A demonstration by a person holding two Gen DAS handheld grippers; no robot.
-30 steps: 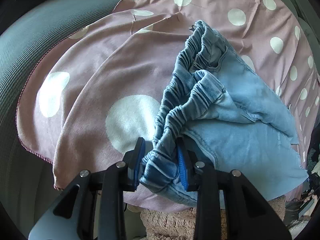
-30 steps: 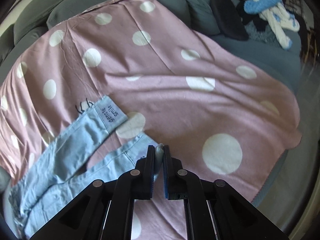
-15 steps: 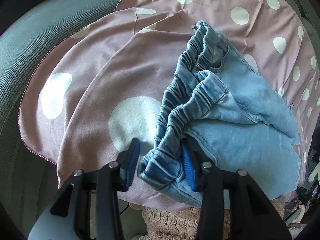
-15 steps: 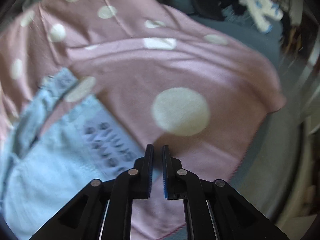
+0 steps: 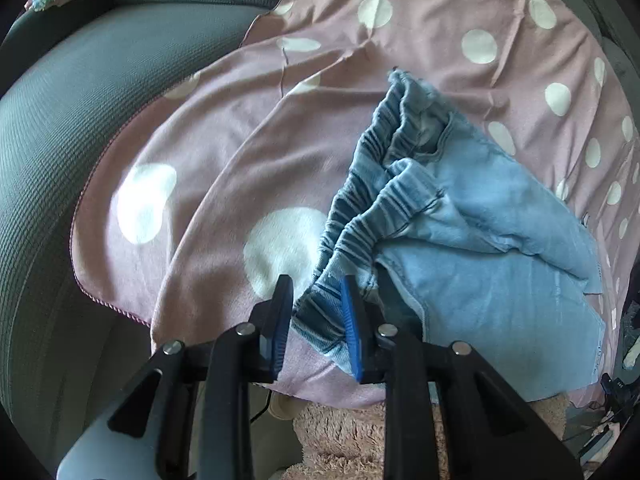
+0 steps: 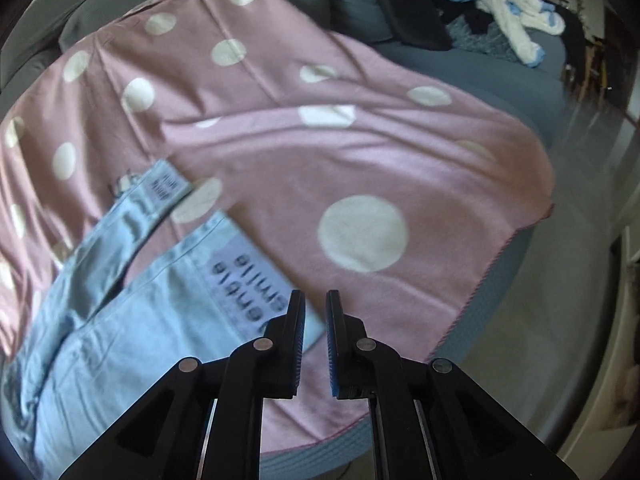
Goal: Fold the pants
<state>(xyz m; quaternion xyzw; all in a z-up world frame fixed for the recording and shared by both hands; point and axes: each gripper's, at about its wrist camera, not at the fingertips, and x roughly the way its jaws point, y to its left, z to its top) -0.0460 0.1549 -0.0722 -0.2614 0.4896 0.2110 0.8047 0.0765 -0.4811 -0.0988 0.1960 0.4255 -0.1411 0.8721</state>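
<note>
**Pants spread out, folding barely begun**

A grey sofa (image 5: 68,128) carries a pink polka-dot blanket (image 6: 280,128). On it the light-blue pants (image 5: 500,280) lie toward the blanket's near edge, legs apart and unfolded, waist bunched; judging by this, every fold is still to be made. The left hand-held gripper (image 5: 318,316) has just been closing and pinches the elastic waistband (image 5: 360,232). The right hand-held gripper (image 6: 315,336) is pressed nearly together, empty, beside the nearer leg's cuff (image 6: 244,276). The cuff's dark print is too blurred to read.
</note>
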